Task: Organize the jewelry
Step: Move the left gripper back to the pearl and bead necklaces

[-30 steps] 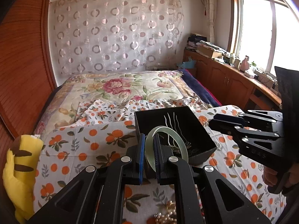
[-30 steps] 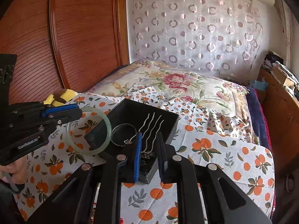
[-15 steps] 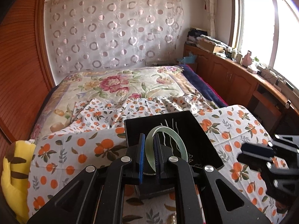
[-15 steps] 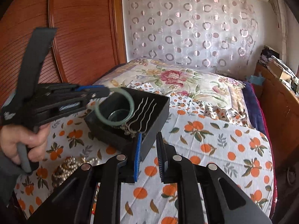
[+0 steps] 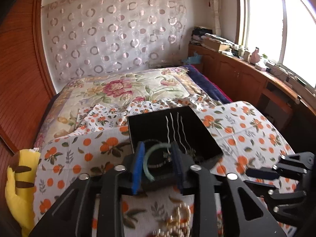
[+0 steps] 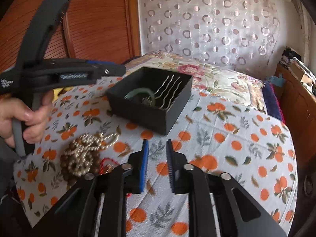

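A black box (image 6: 138, 110) stands on the orange-print cloth and holds a pale green bangle (image 6: 136, 93) and wavy silver hairpins (image 6: 167, 90). In the left wrist view my left gripper (image 5: 158, 158) is open just over the box's (image 5: 197, 126) near wall, and the bangle (image 5: 147, 162) lies loose in the box between its fingers. In the right wrist view the left gripper (image 6: 118, 70) is beside the box's left corner. My right gripper (image 6: 157, 154) is open and empty, low over the cloth in front of the box. A heap of pearl necklaces (image 6: 85, 154) lies to its left.
A red cord (image 6: 107, 163) lies by the pearls. A yellow plush toy (image 5: 17, 187) sits at the cloth's left edge. A floral quilt (image 5: 122, 88) covers the bed behind the box. Wooden cabinets (image 5: 246, 83) run along the right under the window.
My left gripper has opened and let the green bangle drop into the box. My right gripper has opened a little and drawn back from the box.
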Action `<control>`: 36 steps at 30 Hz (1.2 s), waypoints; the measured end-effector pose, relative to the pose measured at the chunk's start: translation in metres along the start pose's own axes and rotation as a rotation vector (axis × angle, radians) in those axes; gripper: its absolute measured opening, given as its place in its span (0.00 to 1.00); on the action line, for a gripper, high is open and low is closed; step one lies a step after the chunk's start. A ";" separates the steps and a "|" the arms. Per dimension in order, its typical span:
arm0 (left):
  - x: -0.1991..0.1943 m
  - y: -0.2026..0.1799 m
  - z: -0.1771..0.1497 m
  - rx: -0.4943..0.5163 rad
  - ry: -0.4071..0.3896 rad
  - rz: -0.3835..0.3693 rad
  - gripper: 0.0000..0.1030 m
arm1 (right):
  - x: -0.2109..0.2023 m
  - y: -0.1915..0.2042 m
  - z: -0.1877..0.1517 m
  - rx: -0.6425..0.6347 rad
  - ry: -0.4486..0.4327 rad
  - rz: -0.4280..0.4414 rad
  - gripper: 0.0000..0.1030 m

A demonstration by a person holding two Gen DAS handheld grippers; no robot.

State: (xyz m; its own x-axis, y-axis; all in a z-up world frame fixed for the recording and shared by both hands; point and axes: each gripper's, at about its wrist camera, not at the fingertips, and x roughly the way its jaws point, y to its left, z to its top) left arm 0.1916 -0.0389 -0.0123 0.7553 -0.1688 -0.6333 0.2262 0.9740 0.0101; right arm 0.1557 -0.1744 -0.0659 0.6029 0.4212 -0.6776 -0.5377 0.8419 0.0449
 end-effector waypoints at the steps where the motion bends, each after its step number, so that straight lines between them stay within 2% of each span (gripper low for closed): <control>1: -0.008 0.001 -0.006 0.006 -0.002 -0.007 0.30 | 0.000 0.003 -0.004 -0.002 0.007 0.008 0.27; 7: -0.032 0.012 -0.043 0.009 0.021 -0.022 0.33 | 0.004 0.020 -0.024 -0.021 0.059 0.042 0.27; 9: -0.034 0.017 -0.055 0.003 0.031 -0.018 0.40 | 0.006 0.023 -0.028 -0.023 0.073 0.042 0.27; 13: -0.036 0.023 -0.074 -0.003 0.058 -0.015 0.42 | 0.012 0.026 -0.032 -0.033 0.104 0.036 0.27; 15: -0.038 0.023 -0.082 -0.003 0.067 -0.021 0.48 | 0.015 0.025 -0.033 -0.037 0.121 0.027 0.27; 16: -0.040 0.023 -0.086 0.000 0.071 -0.029 0.48 | 0.016 0.026 -0.034 -0.045 0.137 0.024 0.26; 17: -0.042 0.023 -0.089 0.003 0.074 -0.034 0.49 | 0.017 0.027 -0.035 -0.058 0.143 0.011 0.18; 18: -0.044 0.023 -0.093 0.007 0.078 -0.036 0.49 | 0.016 0.028 -0.036 -0.073 0.144 -0.012 0.16; 22: -0.051 0.017 -0.109 0.011 0.103 -0.066 0.49 | 0.014 0.033 -0.040 -0.126 0.136 -0.063 0.16; 31: -0.049 -0.003 -0.128 0.033 0.148 -0.104 0.49 | 0.015 0.029 -0.039 -0.097 0.138 -0.036 0.16; 32: -0.047 -0.004 -0.128 0.035 0.152 -0.103 0.48 | 0.015 0.030 -0.039 -0.096 0.138 -0.035 0.16; 34: -0.043 -0.005 -0.128 0.032 0.161 -0.097 0.40 | 0.014 0.030 -0.039 -0.102 0.138 -0.041 0.16; 36: -0.040 -0.003 -0.128 0.023 0.166 -0.102 0.27 | 0.014 0.031 -0.039 -0.112 0.136 -0.052 0.16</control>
State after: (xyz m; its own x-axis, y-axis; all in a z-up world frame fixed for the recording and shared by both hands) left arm 0.0820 -0.0163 -0.0860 0.6166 -0.2370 -0.7508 0.3117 0.9492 -0.0436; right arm 0.1242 -0.1554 -0.1025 0.5501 0.3224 -0.7703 -0.5748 0.8153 -0.0692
